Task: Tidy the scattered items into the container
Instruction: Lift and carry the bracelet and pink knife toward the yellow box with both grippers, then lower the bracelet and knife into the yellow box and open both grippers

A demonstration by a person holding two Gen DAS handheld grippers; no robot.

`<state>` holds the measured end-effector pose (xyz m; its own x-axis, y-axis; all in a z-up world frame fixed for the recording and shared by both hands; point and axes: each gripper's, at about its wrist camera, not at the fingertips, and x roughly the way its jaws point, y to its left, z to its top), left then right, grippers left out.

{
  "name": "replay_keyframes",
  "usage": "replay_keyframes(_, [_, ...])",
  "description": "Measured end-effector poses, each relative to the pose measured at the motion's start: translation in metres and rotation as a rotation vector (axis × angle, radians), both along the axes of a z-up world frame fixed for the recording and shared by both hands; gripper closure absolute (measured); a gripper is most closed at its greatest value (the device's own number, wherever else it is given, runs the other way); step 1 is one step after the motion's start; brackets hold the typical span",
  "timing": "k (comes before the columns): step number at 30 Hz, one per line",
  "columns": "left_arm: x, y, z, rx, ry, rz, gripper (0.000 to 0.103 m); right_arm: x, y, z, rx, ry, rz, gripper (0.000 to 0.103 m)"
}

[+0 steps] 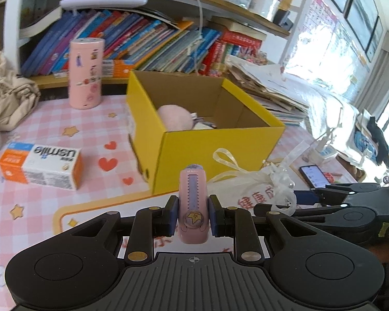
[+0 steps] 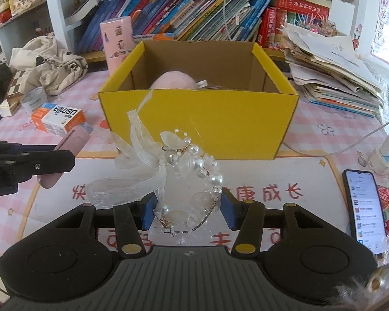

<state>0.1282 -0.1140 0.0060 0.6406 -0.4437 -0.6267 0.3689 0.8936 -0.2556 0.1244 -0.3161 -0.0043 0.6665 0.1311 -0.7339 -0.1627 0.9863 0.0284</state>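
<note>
My left gripper is shut on a pink utility knife that stands upright between its pads, just short of the near corner of the yellow cardboard box. My right gripper is shut on a pearl-and-ribbon bracelet, held in front of the box's yellow front wall. A pink fluffy item and some small things lie inside the box. In the right wrist view the knife shows at the left. A usmile carton lies on the table, left of the box.
A pink cylinder stands behind the box on the left, with book shelves beyond. A paper stack sits right of the box. A phone lies at the right, a beige cloth bag at the far left.
</note>
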Motion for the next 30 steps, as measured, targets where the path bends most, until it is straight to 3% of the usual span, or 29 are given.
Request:
replay_keyframes(10, [0.019, -0.031, 0.025, -0.005, -0.099, -0.044, 0.080, 0.014, -0.027, 0.028, 0.001, -0.107, 0.001, 0.055])
replay_keyframes(19, [0.045, -0.039, 0.044, -0.008, -0.157, 0.031, 0.080, 0.054, -0.034, 0.055, 0.005, -0.223, 0.083, 0.055])
replay_keyframes(30, [0.089, -0.048, 0.044, 0.030, -0.154, 0.096, 0.080, 0.120, -0.039, 0.054, -0.003, -0.228, 0.181, 0.055])
